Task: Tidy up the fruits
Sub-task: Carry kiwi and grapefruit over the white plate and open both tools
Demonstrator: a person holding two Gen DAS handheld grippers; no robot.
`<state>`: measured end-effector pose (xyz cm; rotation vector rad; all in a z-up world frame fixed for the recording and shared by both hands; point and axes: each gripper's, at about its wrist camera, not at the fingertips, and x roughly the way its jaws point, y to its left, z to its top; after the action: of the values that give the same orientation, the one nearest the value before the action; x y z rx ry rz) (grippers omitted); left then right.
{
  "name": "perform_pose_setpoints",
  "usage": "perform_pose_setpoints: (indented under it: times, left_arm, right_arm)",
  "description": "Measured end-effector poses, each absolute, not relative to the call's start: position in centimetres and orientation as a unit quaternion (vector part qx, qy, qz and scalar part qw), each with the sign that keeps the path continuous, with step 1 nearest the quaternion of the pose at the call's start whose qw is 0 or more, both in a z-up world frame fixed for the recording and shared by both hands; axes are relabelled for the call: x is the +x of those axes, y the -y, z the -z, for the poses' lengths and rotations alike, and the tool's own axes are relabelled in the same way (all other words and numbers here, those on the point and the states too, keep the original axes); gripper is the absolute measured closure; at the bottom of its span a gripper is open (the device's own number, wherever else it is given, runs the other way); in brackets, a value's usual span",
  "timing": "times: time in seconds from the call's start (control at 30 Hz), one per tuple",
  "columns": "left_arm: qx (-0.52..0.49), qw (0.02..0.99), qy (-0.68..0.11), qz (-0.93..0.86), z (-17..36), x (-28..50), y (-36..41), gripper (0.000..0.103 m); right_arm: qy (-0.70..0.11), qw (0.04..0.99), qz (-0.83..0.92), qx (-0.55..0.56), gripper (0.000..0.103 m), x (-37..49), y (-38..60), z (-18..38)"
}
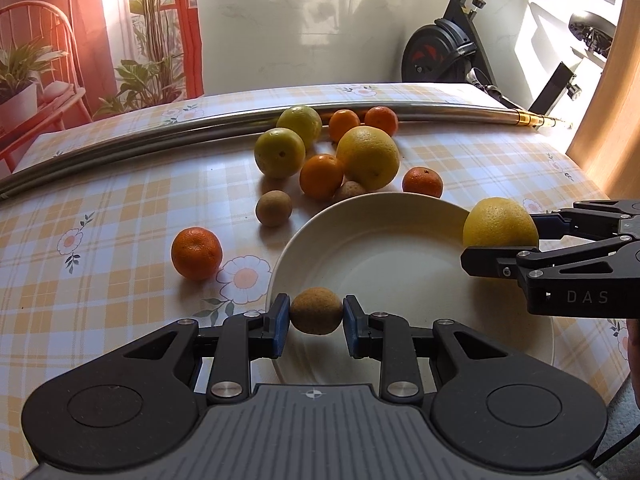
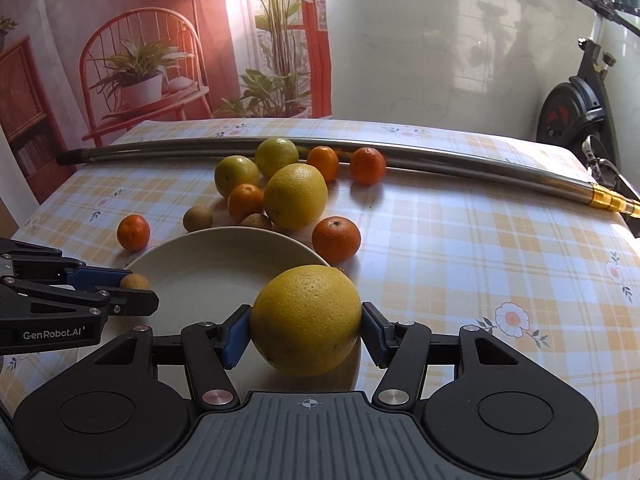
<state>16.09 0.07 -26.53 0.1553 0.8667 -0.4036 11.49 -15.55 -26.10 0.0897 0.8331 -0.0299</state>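
Note:
My left gripper (image 1: 316, 312) is shut on a small brown kiwi (image 1: 316, 310), held just above the near rim of the white plate (image 1: 384, 248). My right gripper (image 2: 306, 322) is shut on a large yellow orange (image 2: 307, 320) at the plate's (image 2: 208, 268) right edge; the same orange (image 1: 500, 222) shows at the right in the left wrist view. The right gripper (image 1: 496, 240) reaches in from the right. The left gripper (image 2: 128, 284) with its kiwi (image 2: 135, 281) reaches in from the left. Beyond the plate lies a cluster of several loose fruits around a big yellow orange (image 1: 368, 157).
A lone tangerine (image 1: 196, 253) lies left of the plate, a brown kiwi (image 1: 273, 208) behind it. A long metal pole (image 1: 160, 128) crosses the checked tablecloth behind the fruit. An exercise bike (image 1: 460, 48) stands past the table's far right corner.

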Motion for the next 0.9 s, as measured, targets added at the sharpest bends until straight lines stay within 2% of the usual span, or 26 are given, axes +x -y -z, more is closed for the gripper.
perform_pose_setpoints:
  times: [0.57, 0.73, 0.9]
  left_arm:
    - [0.052, 0.884, -0.424, 0.192, 26.5, 16.1, -0.3, 0.073]
    - [0.03, 0.887, -0.417, 0.194, 25.9, 15.9, -1.1, 0.066]
    - [0.013, 0.893, -0.406, 0.193, 24.9, 15.9, -1.8, 0.065]
  right_arm:
    - [-0.396, 0.917, 0.014, 0.053, 0.049, 11.1, 16.2, 25.2]
    - [-0.388, 0.92, 0.015, 0.059, 0.049, 10.9, 16.4, 24.7]
    - [-0.376, 0.924, 0.014, 0.067, 0.049, 10.8, 16.8, 23.9]
